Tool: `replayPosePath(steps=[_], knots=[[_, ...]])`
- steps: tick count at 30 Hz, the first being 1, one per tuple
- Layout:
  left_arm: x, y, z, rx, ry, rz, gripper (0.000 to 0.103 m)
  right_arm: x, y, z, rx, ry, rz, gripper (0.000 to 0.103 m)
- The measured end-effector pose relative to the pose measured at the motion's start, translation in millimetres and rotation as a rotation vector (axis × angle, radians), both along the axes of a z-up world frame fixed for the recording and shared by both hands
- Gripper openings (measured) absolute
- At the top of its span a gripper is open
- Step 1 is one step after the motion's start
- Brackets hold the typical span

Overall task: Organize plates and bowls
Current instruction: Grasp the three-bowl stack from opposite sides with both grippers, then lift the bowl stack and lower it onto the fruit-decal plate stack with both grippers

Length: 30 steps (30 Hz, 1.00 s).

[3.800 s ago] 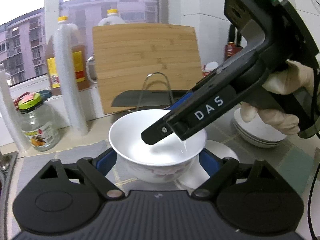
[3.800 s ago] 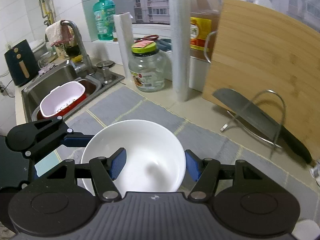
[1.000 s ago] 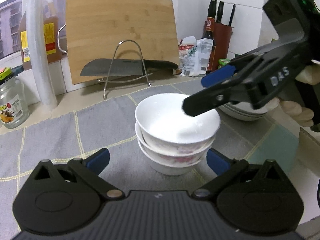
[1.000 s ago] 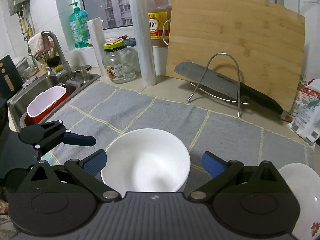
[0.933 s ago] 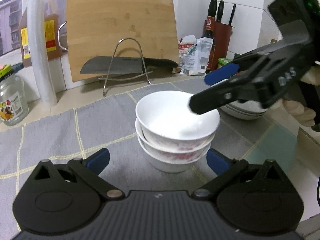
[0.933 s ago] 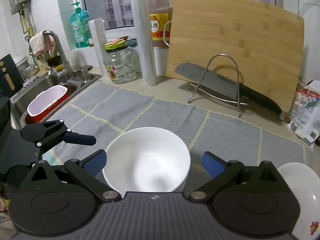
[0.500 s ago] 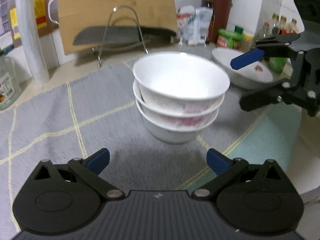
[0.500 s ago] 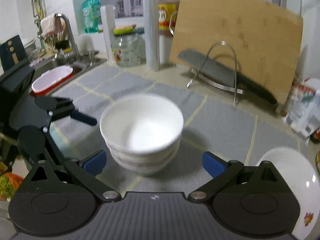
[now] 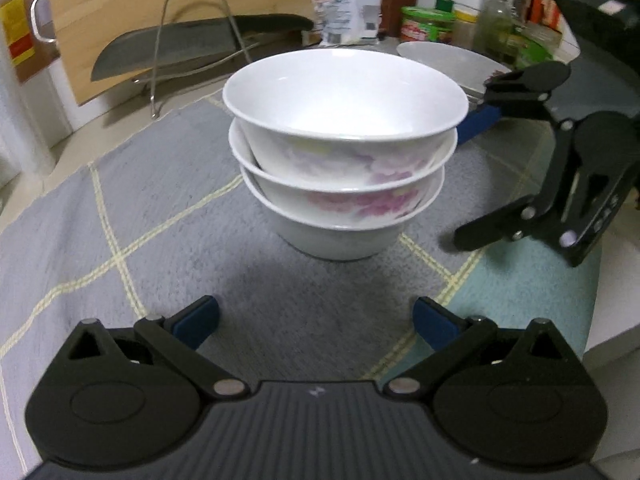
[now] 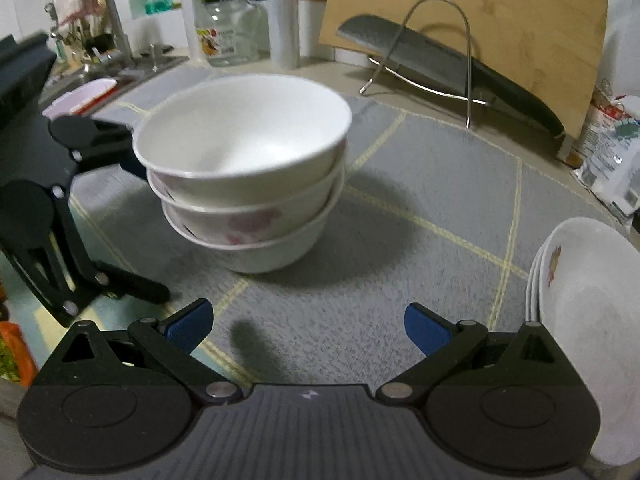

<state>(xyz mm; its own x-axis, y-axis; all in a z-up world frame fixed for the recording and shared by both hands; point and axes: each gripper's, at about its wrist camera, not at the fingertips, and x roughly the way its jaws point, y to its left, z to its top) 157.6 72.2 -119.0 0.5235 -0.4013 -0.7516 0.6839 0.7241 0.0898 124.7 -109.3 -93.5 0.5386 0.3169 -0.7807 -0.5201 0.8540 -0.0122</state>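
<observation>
**Three bowls stacked on the mat, both sets of jaws spread and empty**

The jaws of the left gripper (image 9: 315,322) are seen spread wide, with nothing held between the blue pads (image 9: 197,321). The jaws of the right gripper (image 10: 308,327) are likewise spread wide and nothing is gripped by them. A stack of three white bowls (image 9: 343,148) is found ahead of the left jaws, clear of both pads and roughly centred between them. From the right wrist view the same stack is placed ahead and to the left of the jaws, apart from them. The bowls are nested upright, and pink floral prints are shown on the outer walls of the upper two. The right gripper is seen in the left view just to the right of the stack, with one blue pad near the rim of the top bowl; contact cannot be determined.

A stack of white plates (image 10: 586,308) is seen at the right edge of the right wrist view, well apart from the bowls.

The surface is covered by a grey mat with yellow lines (image 10: 432,184). Behind it, a cleaver (image 10: 436,62) is rested on a wire stand (image 10: 464,32) before a leaning bamboo cutting board (image 10: 512,4). A glass jar (image 10: 230,32) and a sink faucet (image 10: 108,12) are placed further left.
</observation>
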Motion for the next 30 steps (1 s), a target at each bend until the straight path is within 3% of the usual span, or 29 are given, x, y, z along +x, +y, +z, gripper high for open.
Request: replayPosePath(steps=[6,12,19,24,30], knots=[[-1,7,-2,-0.031,-0.040,-0.081,0.103,4,6,-8,-0.026,0.010,-0.008,0.103],[2,7,-4,-0.053,-0.064,-0.141,0.103,3,4,-12,-0.001,-0.034,0.028,0.103],[13,4,1,-0.035,-0.033,-0.230,0.102,16,11,-8,-0.026,0.001,0.040,0.103],[27,8,12,-0.092,-0.017,-0.308,0.102,21,19,0,-0.048,-0.029,0.136,0.103],[41,2,14,-0.063,-0.032,-0.410,0.100,32,29,12,-0.065,-0.049,0.263,0.102]])
